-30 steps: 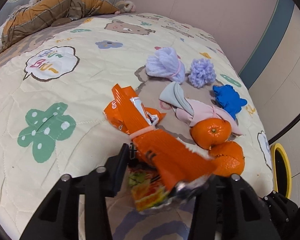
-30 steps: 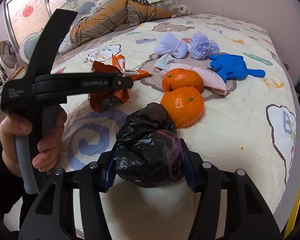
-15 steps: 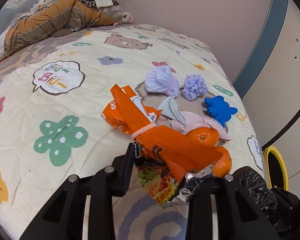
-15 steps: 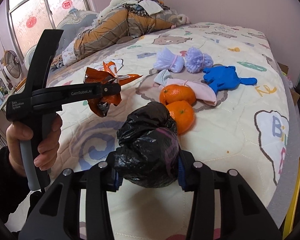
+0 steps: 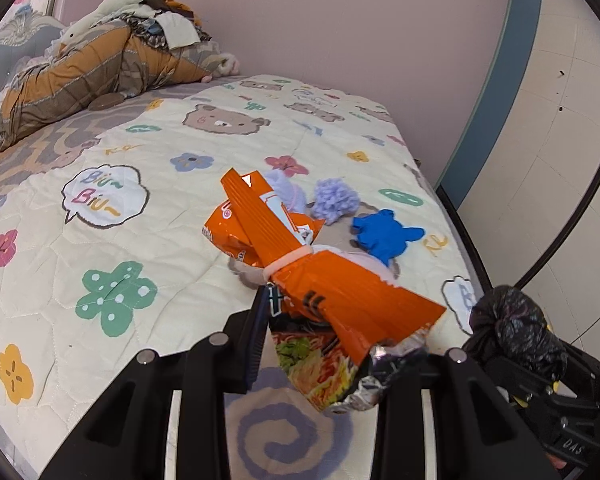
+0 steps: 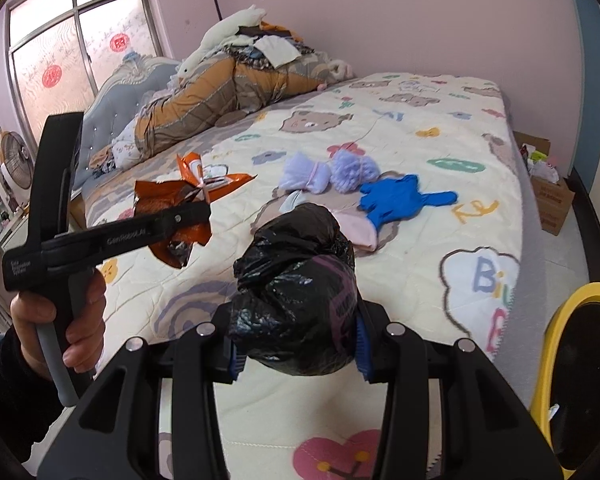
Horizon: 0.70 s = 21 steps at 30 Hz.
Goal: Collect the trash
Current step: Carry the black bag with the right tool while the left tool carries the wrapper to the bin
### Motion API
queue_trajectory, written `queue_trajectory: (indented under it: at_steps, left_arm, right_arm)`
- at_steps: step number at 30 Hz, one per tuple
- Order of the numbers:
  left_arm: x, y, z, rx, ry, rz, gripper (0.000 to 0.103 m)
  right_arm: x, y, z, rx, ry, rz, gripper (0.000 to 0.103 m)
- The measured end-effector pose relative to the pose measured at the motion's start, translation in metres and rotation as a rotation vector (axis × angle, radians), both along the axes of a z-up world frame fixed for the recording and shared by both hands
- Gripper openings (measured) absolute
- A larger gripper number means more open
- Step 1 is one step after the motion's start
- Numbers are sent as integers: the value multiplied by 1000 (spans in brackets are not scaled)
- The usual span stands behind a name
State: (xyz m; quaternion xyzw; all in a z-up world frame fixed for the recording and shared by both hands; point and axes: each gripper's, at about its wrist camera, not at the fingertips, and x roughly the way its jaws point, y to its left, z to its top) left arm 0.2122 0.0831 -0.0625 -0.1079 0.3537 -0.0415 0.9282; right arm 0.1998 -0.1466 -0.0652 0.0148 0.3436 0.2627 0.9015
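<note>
My left gripper (image 5: 332, 344) is shut on a bundle of orange snack wrappers (image 5: 320, 280) tied with a rubber band, held above the bed's near edge; the bundle also shows in the right wrist view (image 6: 180, 208). My right gripper (image 6: 296, 356) is shut on a knotted black trash bag (image 6: 296, 292), lifted over the bed's near edge; the bag shows at the right of the left wrist view (image 5: 512, 328). The left gripper sits left of the bag in the right wrist view (image 6: 188, 216).
A blue glove (image 6: 400, 196), two lilac yarn bundles (image 6: 332, 168) and a pink cloth (image 6: 360, 228) lie on the cartoon-print quilt (image 6: 420, 128). A yellow-rimmed bin (image 6: 576, 372) stands at the bed's right. Piled bedding (image 6: 228, 92) lies at the headboard. A cardboard box (image 6: 548, 196) sits by the wall.
Both grippers have lifted and pulled back from the bed with their loads. The two oranges have dropped from view behind the wrappers and the bag. The yellow-rimmed bin has come into the right wrist view.
</note>
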Motion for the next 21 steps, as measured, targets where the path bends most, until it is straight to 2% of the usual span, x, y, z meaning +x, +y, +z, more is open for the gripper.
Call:
queue_trajectory:
  at_steps: [7, 21]
  left_arm:
    - [-7, -34, 16, 12, -38, -51, 31]
    - [-4, -99, 30, 19, -77, -173, 31]
  right_arm:
    - [-3, -34, 17, 10, -19, -62, 40]
    - [0, -103, 30, 58, -40, -208, 40]
